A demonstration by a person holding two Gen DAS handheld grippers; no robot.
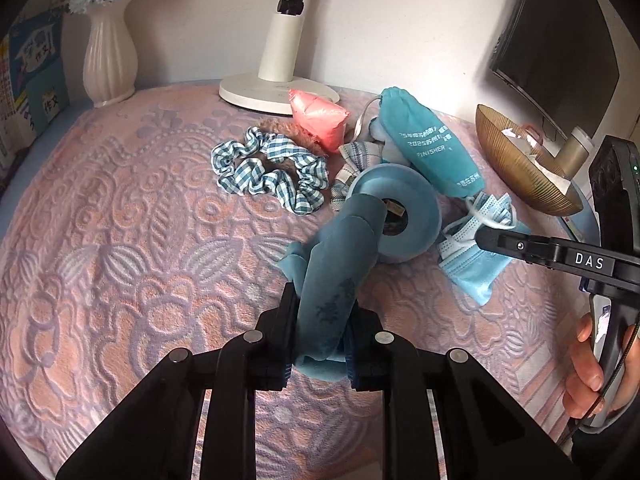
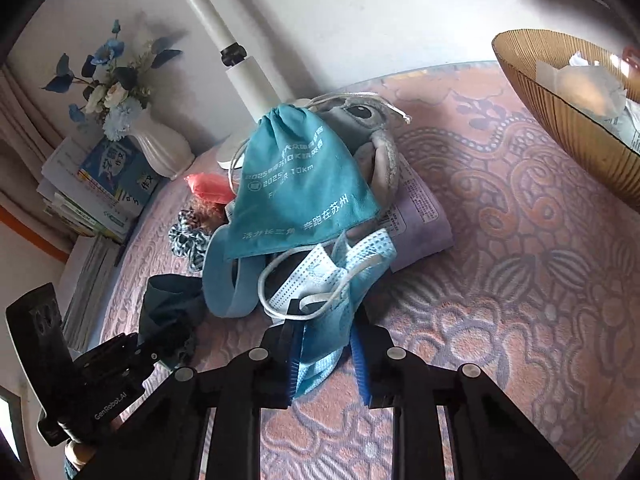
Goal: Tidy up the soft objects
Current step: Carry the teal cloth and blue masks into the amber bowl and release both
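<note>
A: Clutter on the patterned bedspread (image 1: 120,240): checked scrunchie (image 1: 272,168), pink packet (image 1: 318,118), teal drawstring bag (image 1: 430,144) and a blue foam ring (image 1: 404,204), all crowded together in front of the white lamp base (image 1: 260,92). What stands to the sides?

B: White vase (image 1: 110,60) with blue flowers at far left, beside stacked books (image 2: 100,192). Amber ribbed bowl (image 1: 520,168) at right, holding crumpled paper. Dark monitor (image 1: 560,40) above it.

A: Left gripper (image 1: 320,340) state?

B: Fingers closed narrowly on a teal cloth (image 1: 336,272). The cloth rises from between the pads and its far end lies against the foam ring.

A: Right gripper (image 2: 326,356) state?

B: Fingers set at a moderate gap, with blue pads on both. A light-blue face mask (image 2: 328,296) sits between them, pressed against the left pad; contact with the right pad cannot be confirmed. The mask's ear loop (image 2: 280,280) lies across the fingertip. From the left wrist view, the tip of this gripper rests on the mask pile, next to the foam ring.

A: Hidden or unclear items?

B: A grey plush toy (image 2: 360,120) is mostly covered by the drawstring bag; only an eye and one limb show. A lilac packet (image 2: 420,216) beneath it is partly hidden. A brown fuzzy item (image 1: 284,128) behind the scrunchie cannot be identified. The lamp's upper part is cut off.
</note>
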